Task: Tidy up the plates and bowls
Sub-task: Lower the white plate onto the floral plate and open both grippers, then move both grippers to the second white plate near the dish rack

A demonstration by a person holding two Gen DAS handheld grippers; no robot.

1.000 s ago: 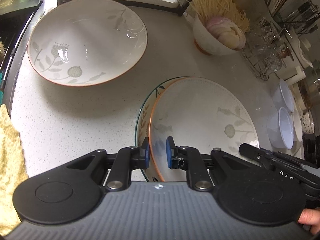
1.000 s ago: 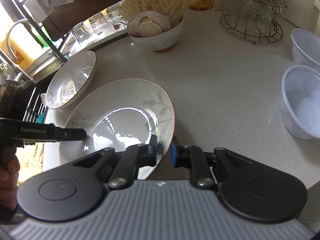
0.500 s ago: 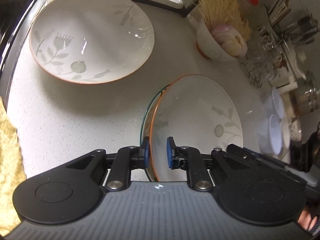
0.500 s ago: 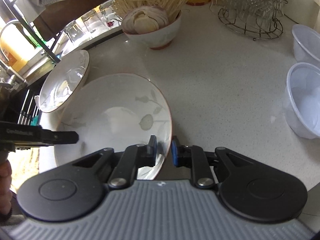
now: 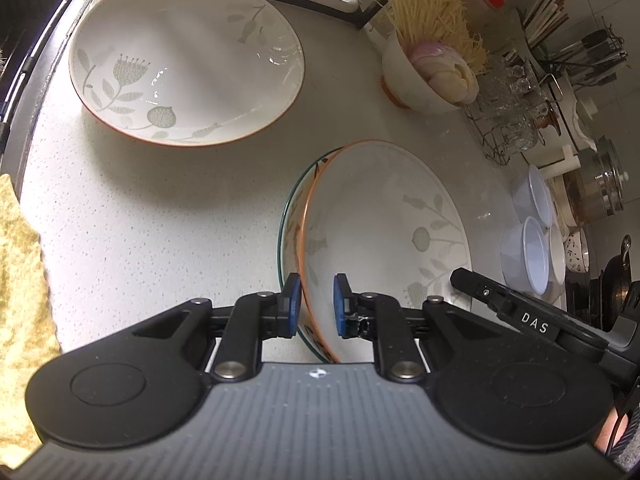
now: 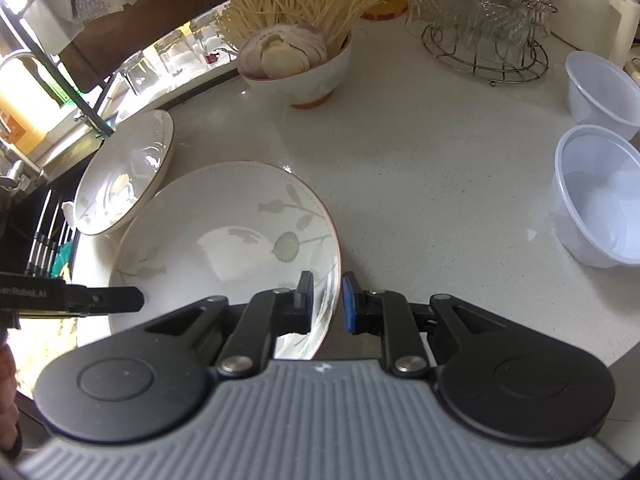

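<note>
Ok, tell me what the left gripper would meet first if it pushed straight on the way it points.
The left gripper is shut on the rim of the orange-rimmed floral ceramic bowl, so it would likely drive into that bowl's inner wall; depth beyond is unclear.

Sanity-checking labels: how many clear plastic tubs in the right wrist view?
2: one tub near the right edge, another tub behind it, by the wire rack. More may sit off-frame.
</note>
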